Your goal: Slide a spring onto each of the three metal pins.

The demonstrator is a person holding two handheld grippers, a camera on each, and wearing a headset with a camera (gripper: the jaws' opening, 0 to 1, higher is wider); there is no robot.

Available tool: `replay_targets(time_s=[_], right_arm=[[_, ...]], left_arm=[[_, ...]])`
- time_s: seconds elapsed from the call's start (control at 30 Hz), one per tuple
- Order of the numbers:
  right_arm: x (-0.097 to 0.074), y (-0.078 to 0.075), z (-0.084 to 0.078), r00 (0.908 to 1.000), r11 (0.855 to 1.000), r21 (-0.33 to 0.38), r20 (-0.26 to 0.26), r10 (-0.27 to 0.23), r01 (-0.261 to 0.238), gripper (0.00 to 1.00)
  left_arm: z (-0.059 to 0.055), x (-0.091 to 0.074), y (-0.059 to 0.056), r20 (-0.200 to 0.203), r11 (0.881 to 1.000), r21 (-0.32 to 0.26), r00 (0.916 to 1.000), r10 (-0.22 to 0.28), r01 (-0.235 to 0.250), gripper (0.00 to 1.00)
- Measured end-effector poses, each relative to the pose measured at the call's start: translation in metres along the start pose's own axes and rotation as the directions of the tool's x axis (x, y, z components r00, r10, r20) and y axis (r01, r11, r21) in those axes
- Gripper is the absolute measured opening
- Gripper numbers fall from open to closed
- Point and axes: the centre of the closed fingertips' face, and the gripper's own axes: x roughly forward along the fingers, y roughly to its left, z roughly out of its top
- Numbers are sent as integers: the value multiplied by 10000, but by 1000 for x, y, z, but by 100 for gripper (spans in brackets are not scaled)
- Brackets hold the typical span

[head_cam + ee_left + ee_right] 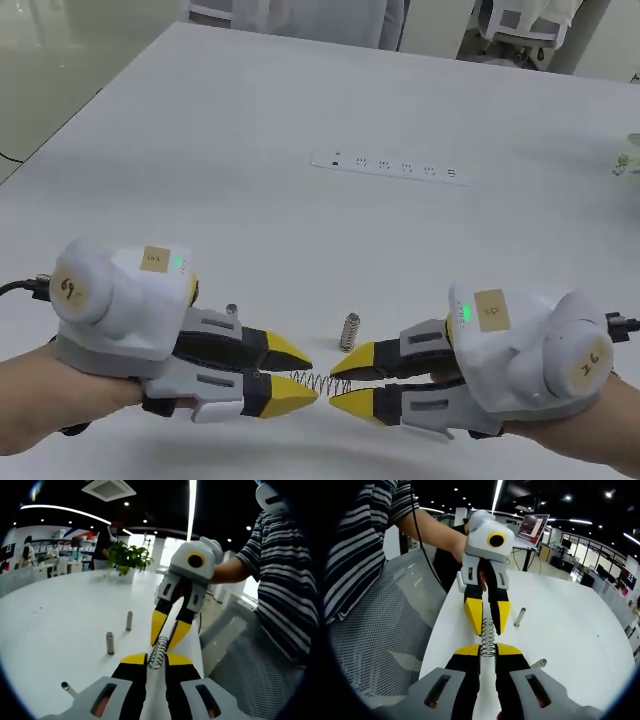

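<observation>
Tabletop (300,110), left tongs (304,373), right tongs (340,384) pinching spring (320,381)

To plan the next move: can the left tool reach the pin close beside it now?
Probably yes: nothing lies between the left tool and the pin. But it and the right tool both grip the spring.

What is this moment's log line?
left gripper shut on spring | right gripper shut on spring | spring held at both ends
</observation>
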Motion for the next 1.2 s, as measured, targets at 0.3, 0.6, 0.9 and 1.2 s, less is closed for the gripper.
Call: replay_targets(time_s=[0.3, 0.6, 0.9, 1.2], right_arm=[[-1, 1, -1, 10000, 9999, 160, 22, 51, -51, 7], [-2, 4, 0, 9997, 9974, 700, 179, 147, -159, 8], [-6, 5, -11, 9999, 9936, 1126, 34, 125, -128, 10], [-6, 8, -7, 9994, 9903, 1373, 294, 155, -194, 9]], left_arm=[[0, -1, -4, -26, 9993, 255, 9996, -274, 274, 2], [3, -1, -6, -79, 9970, 399, 9978, -658, 661, 2], [3, -1, -8, -139, 9959, 322, 9963, -847, 851, 2], [3, 1, -14, -247, 9938, 328, 9941, -1055, 1062, 2]])
